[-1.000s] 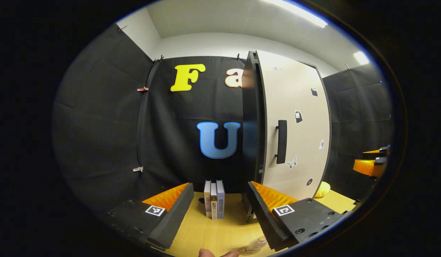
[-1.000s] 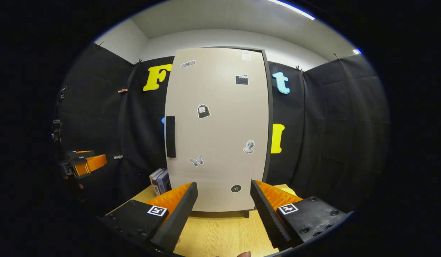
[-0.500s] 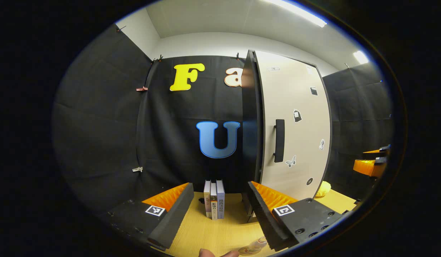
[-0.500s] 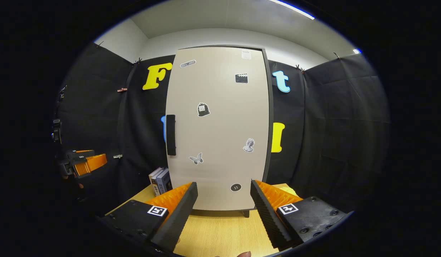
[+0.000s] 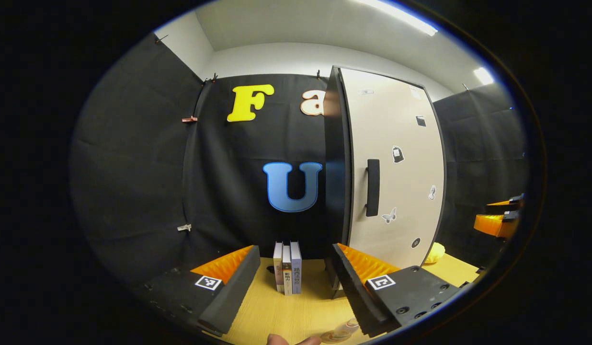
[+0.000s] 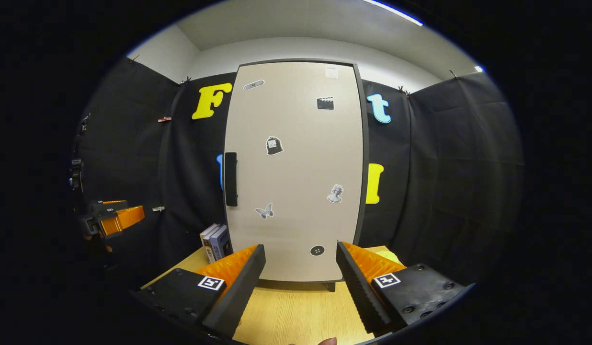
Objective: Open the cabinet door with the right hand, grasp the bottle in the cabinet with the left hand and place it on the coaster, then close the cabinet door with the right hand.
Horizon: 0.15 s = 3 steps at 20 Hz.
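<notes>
Both your grippers gape wide, nothing held | left gripper (image 5: pixel 291 282) over table (image 5: pixel 277 311), near books (image 5: pixel 287 266) | right gripper (image 6: pixel 301 282) faces cabinet door (image 6: pixel 296 182), looks shut, handle (image 6: pixel 231 178) at its left edge | bottle (image 5: pixel 341 330) on coaster (image 5: pixel 330 339), just beside left gripper

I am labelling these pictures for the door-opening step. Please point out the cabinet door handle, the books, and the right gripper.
cabinet door handle (image 6: pixel 231 179), right gripper view, middle of the dark bar.
books (image 5: pixel 287 267), left gripper view, spine of the middle book.
right gripper (image 6: pixel 301 273), right gripper view, midway between its fingertips.
</notes>
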{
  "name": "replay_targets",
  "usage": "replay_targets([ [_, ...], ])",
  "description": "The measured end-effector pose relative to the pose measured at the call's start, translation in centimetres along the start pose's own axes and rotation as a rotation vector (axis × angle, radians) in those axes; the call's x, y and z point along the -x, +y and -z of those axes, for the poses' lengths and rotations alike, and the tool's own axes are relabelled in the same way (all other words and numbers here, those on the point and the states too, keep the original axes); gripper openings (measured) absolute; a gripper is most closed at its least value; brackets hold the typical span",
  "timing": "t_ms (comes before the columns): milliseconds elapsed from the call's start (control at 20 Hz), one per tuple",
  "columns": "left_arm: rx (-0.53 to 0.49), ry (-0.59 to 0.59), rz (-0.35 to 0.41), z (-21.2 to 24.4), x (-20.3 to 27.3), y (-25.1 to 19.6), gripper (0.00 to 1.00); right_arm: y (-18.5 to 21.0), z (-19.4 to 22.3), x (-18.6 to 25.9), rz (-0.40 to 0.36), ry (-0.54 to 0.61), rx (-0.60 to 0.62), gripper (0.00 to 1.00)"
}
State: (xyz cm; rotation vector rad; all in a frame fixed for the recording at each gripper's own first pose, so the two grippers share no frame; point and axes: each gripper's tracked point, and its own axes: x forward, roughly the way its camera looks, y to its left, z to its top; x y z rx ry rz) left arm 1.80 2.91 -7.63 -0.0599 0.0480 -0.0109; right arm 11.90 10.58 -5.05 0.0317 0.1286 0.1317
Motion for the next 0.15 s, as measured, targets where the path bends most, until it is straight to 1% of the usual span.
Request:
replay_targets([
  [150,0.0,0.003,0.0,0.08,-0.06,0.01,0.95,0.08,0.1,0.03,0.001,0.002,0.001,0.97],
])
